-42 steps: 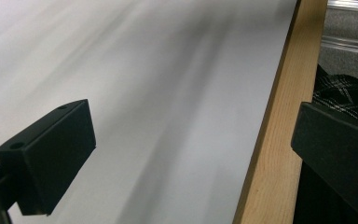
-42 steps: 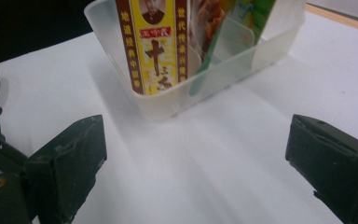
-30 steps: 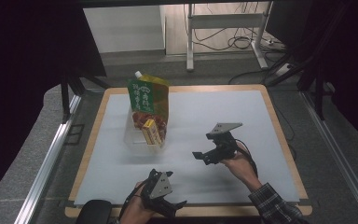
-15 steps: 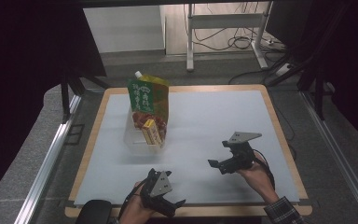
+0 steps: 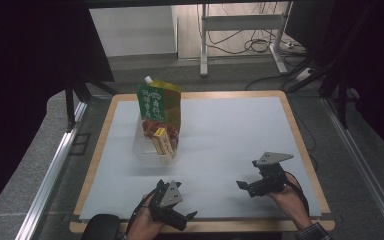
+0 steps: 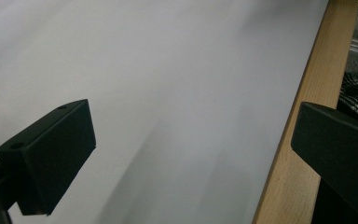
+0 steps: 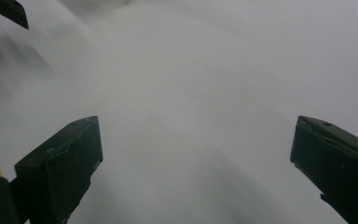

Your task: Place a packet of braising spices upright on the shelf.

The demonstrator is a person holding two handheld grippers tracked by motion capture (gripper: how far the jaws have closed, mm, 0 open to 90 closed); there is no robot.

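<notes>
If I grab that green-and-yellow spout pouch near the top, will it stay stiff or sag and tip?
The pouch looks like soft film, so it will probably buckle under the jaws. It stands leaning over a clear bag holding a small yellow box, so a push may topple it. Its glossy surface could slip.

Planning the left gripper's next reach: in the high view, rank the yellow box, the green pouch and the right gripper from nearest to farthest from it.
1. Yellow box, ahead of the left gripper.
2. Right gripper, to its right; nearly as close, hard to call.
3. Green pouch, standing behind the box.
</notes>
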